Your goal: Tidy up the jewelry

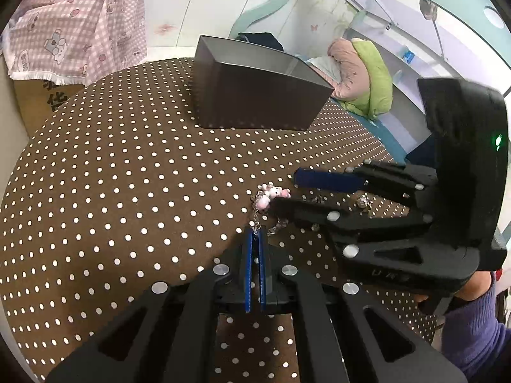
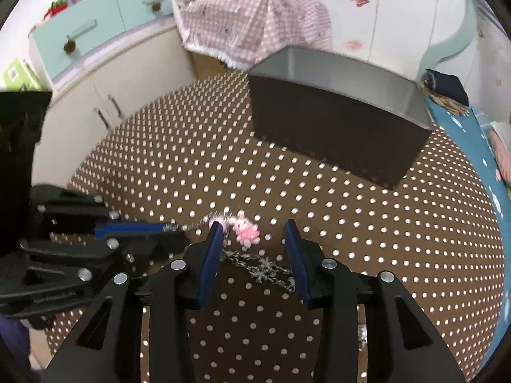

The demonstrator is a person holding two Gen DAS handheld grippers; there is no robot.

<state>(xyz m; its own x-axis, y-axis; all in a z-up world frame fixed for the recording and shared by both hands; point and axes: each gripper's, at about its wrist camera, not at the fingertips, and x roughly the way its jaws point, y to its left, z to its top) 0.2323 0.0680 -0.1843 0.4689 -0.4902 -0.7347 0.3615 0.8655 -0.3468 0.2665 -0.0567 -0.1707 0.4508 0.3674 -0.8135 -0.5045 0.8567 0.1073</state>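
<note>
A silver chain with a pink bunny charm (image 1: 271,195) (image 2: 245,231) lies on the brown polka-dot table (image 1: 127,175). My left gripper (image 1: 255,236) is shut on one end of the chain (image 1: 255,220); it also shows at the left in the right wrist view (image 2: 166,227). My right gripper (image 2: 254,233) is open, its blue pads either side of the charm and the chain's snowflake pendant (image 2: 263,269). It enters the left wrist view from the right (image 1: 287,191). A dark open box (image 1: 255,92) (image 2: 335,127) stands at the far side.
Small metal jewelry pieces (image 1: 364,202) lie under the right gripper. A pink checked cloth (image 1: 73,32) (image 2: 252,16) covers a carton behind the table. A bed with a blue sheet (image 2: 463,134) and bedding (image 1: 361,73) lies to the right; cabinets (image 2: 111,73) stand left.
</note>
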